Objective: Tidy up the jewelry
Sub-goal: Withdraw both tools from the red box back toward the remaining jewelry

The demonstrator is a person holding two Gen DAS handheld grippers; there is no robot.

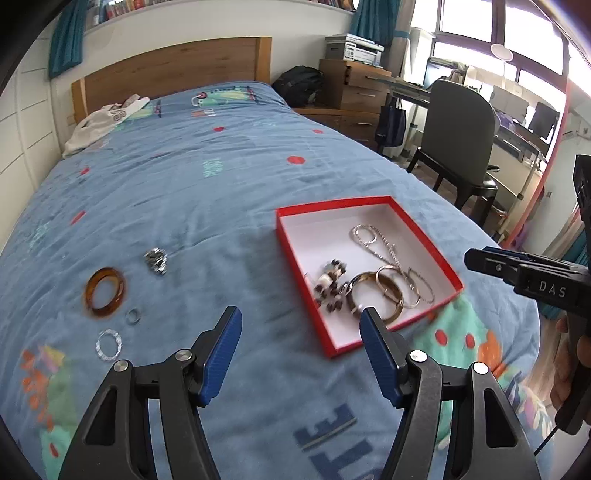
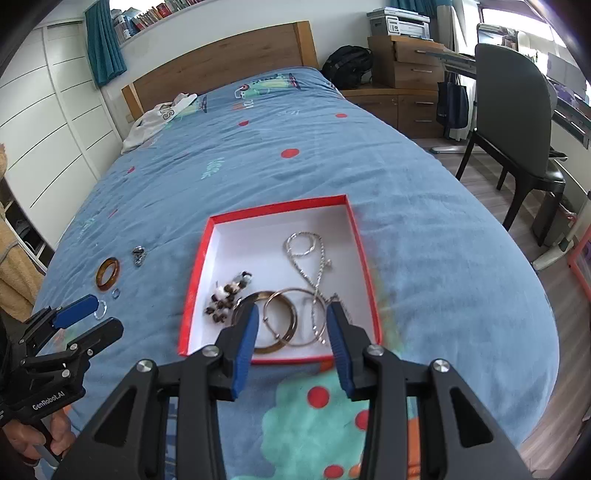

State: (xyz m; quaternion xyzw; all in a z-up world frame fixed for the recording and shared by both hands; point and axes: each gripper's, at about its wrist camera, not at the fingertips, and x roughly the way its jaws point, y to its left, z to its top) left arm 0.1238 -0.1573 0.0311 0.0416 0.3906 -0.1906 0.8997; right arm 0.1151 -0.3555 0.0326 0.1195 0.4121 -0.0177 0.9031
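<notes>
- The left wrist view alone gives the loose pieces clearly: an amber bangle (image 1: 106, 292), a small ring (image 1: 133, 316), a clear faceted ring (image 1: 109, 345) and a crumpled silver piece (image 1: 156, 260), all lying on the blue bedspread (image 1: 221, 177) well to the left of the red box (image 1: 448, 271).
- The right wrist view looks straight into the red box (image 2: 372, 288): a silver chain (image 2: 308, 254) toward its far side, a beaded bracelet (image 2: 227, 295) at its left, two overlapping bangles (image 2: 282, 317) at its near edge.
- The left gripper (image 1: 301, 330) hangs over bare bedspread just left of the box's near corner, jaws wide apart, nothing between them.
- The right gripper (image 2: 291, 325) hovers above the box's near edge, jaws partly apart and empty; the bangles show in the gap below.
- Open bedspread lies on every side of the box; the bed's right edge falls away beyond it toward a dark chair (image 2: 517, 122).
- Beyond the box stand a wooden headboard (image 2: 229, 59), a drawer unit with a printer (image 2: 406, 24), teal curtains and windows.
</notes>
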